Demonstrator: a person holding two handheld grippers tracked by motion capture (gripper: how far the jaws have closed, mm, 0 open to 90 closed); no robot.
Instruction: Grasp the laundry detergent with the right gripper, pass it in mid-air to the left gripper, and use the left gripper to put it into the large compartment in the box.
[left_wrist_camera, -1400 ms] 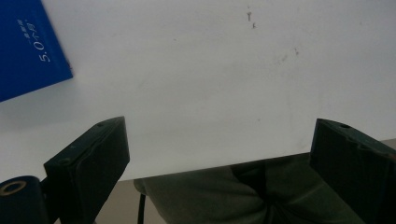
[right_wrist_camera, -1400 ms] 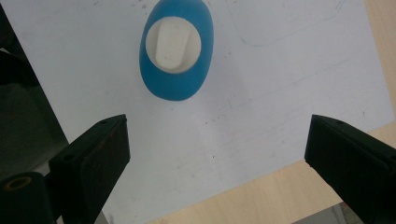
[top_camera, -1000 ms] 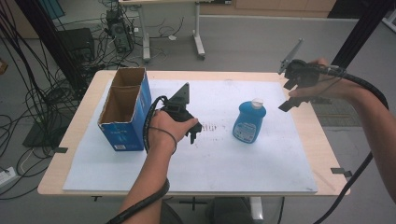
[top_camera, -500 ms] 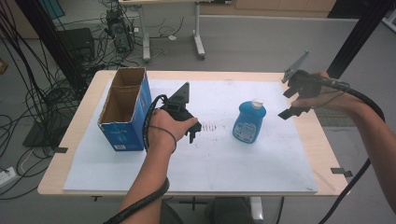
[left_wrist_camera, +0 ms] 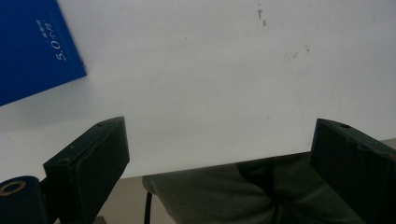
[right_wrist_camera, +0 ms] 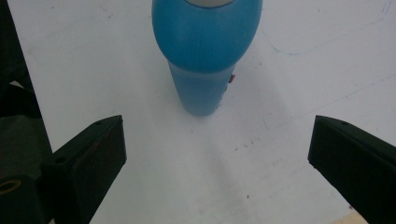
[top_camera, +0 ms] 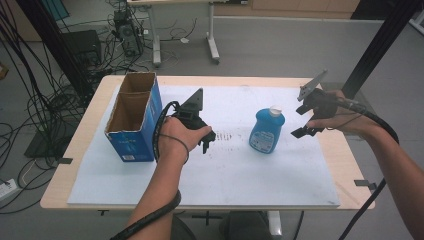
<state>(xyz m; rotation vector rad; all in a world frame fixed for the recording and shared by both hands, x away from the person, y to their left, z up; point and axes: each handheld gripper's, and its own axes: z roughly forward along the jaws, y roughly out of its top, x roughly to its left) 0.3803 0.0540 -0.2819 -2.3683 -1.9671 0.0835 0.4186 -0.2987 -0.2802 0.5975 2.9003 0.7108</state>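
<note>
A blue bottle (top_camera: 266, 131) with a white cap stands upright on the white sheet (top_camera: 235, 175), right of centre. My right gripper (top_camera: 301, 120) hovers just to the bottle's right, jaws wide apart and empty. In the right gripper view the bottle (right_wrist_camera: 205, 46) stands ahead of the right gripper (right_wrist_camera: 219, 135), outside its jaws. My left gripper (top_camera: 207, 142) rests low over the sheet's middle, open and empty, between the bottle and a blue cardboard box (top_camera: 132, 117). In the left gripper view the left gripper (left_wrist_camera: 222, 140) frames bare sheet, with the box's corner (left_wrist_camera: 32, 46) at the upper left.
The box is open at the top and stands at the sheet's left side. The wooden table (top_camera: 345, 165) has its edge close behind my right hand. Cables (top_camera: 45, 100) and equipment lie on the floor to the left and behind.
My right gripper has come down and leftward, closer to the bottle. The left gripper, the bottle and the box have stayed put.
</note>
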